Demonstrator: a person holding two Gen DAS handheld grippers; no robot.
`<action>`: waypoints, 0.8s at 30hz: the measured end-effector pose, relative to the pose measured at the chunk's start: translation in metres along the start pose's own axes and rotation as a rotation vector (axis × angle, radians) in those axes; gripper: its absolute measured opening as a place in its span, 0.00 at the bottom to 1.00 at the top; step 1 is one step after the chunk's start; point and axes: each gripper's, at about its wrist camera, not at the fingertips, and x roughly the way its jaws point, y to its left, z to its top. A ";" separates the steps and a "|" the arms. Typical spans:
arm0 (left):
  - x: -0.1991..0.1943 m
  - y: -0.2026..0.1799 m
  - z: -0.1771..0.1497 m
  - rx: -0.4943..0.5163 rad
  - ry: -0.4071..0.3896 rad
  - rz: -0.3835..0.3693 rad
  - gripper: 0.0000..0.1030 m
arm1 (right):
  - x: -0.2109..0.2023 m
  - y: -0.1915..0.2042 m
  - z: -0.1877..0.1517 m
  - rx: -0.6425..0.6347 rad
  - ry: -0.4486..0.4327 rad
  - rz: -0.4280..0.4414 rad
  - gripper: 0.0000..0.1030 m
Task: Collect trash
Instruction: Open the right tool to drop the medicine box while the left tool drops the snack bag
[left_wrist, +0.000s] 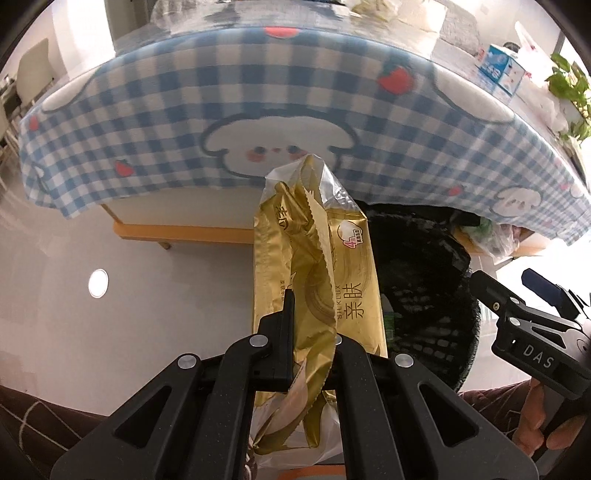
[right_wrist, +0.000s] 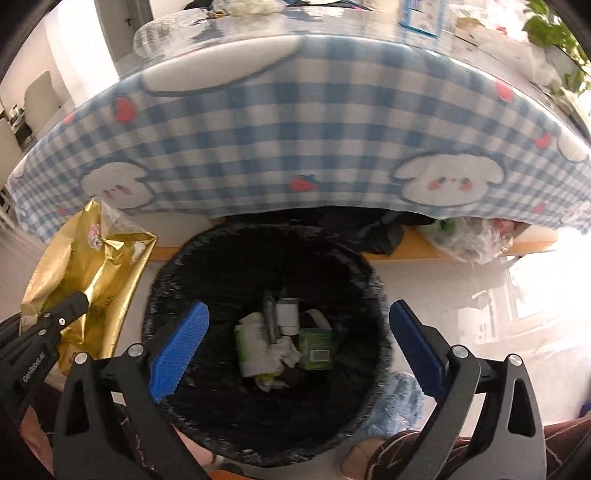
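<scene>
1. Left gripper (left_wrist: 312, 332) is clamped on a gold tissue wrapper (left_wrist: 354, 280), just left of the black-lined trash bin (right_wrist: 192, 258).
2. Right gripper (right_wrist: 299, 343) gapes wide above the bin, nothing between its blue pads (right_wrist: 181, 343).
3. Trash (right_wrist: 280, 339) at the bin's bottom is dim; the checkered tablecloth (right_wrist: 295, 129) hides the bin's far rim.

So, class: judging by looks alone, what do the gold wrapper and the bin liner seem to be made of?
Gold wrapper: likely metallised plastic film, glossy; it creases sharply, mirrors light, has a serrated torn edge and a clear section.
Bin liner: probably thin black plastic, faintly shiny; its rim is wrinkled and glints.
</scene>
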 end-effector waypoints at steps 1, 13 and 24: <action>0.001 -0.003 0.001 -0.001 0.004 -0.006 0.00 | 0.001 -0.006 -0.001 0.007 0.004 -0.005 0.92; 0.015 -0.069 0.004 0.070 0.018 -0.049 0.00 | -0.013 -0.084 -0.010 0.110 -0.002 -0.089 0.92; 0.030 -0.110 -0.003 0.122 0.033 -0.060 0.00 | -0.021 -0.114 -0.012 0.159 -0.009 -0.104 0.92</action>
